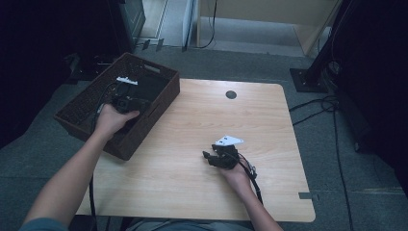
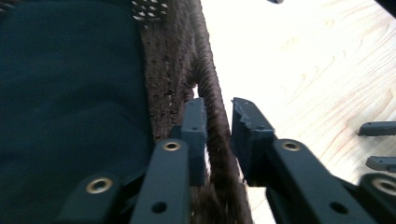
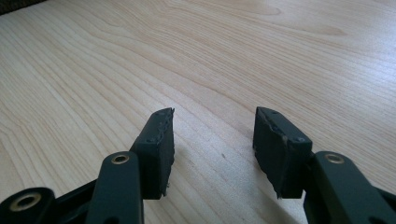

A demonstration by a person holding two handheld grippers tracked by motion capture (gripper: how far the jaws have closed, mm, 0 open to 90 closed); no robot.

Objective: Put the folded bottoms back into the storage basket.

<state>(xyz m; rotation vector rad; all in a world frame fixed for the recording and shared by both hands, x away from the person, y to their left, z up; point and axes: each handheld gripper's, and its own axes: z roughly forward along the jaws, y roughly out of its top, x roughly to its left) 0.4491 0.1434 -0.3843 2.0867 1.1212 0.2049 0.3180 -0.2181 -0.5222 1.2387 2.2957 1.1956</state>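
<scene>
Left hand-held gripper (image 2: pixel 217 128): clamped astride woven rim of brown basket (image 1: pixel 82 108), one pad inside the wall, one outside; dark cloth (image 2: pixel 70 93) just beside the inner pad, lining basket interior. Right hand-held gripper (image 3: pixel 212 140): spread, nothing between pads, resting low over bare wooden tabletop (image 3: pixel 233 51), well apart from the basket, which overhangs the tabletop's far-left corner.

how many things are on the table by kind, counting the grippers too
woven basket: 1, its wall between the left gripper's jaws
dark cloth in the basket: 1
grippers: 2, left gripper and right gripper
total: 4
</scene>
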